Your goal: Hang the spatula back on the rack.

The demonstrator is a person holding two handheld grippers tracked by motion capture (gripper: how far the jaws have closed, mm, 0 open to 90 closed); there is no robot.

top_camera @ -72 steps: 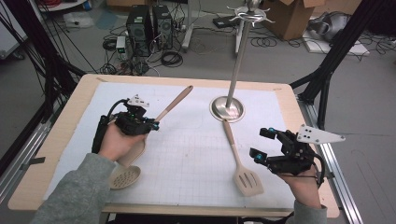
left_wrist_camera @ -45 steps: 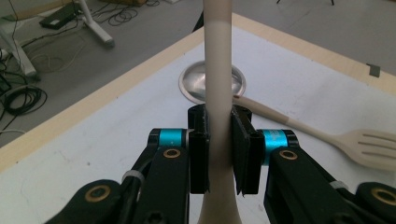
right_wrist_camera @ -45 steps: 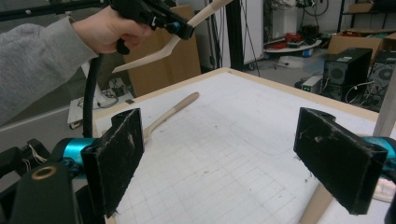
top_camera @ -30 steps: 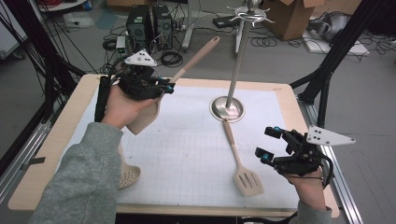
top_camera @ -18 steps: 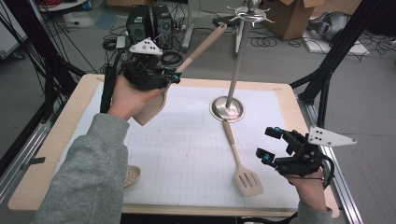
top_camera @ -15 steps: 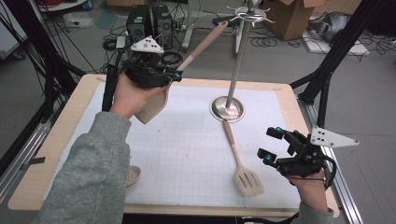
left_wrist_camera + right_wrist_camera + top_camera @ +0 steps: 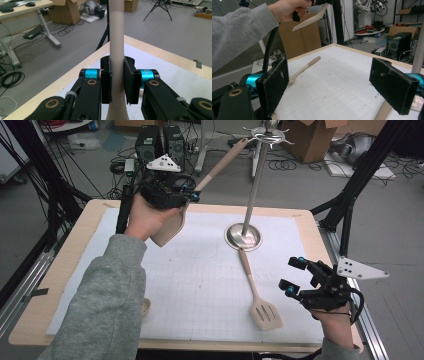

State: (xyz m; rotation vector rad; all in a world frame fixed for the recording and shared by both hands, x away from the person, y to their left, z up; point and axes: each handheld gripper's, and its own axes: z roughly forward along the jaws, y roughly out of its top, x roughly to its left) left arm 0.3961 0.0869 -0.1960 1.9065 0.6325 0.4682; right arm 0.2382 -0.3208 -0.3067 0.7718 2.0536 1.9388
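Note:
My left gripper (image 7: 193, 191) is raised over the table's far left, shut on the handle of a plain wooden spatula (image 7: 169, 226). Its blade hangs below the hand, and the handle slants up to the right, its tip close to the hooks atop the metal stand (image 7: 255, 180). In the left gripper view both pads (image 7: 106, 82) press the spatula handle (image 7: 117, 37). My right gripper (image 7: 290, 275) rests open near the right front edge, beside a slotted wooden spatula (image 7: 261, 305) lying on the mat. The right gripper view shows my right gripper (image 7: 333, 85) with wide-apart jaws and nothing between them.
A wooden spoon (image 7: 304, 68) lies on the gridded mat (image 7: 200, 280) at the left, partly hidden by the grey sleeve (image 7: 107, 300) in the high view. The stand's round base (image 7: 243, 236) sits mid-table. Cables, boxes and computers crowd the floor beyond.
The left hand has lifted the plain spatula off the mat and carried it up and to the right, bringing the handle tip near the stand's hooks. The right gripper has stayed put.

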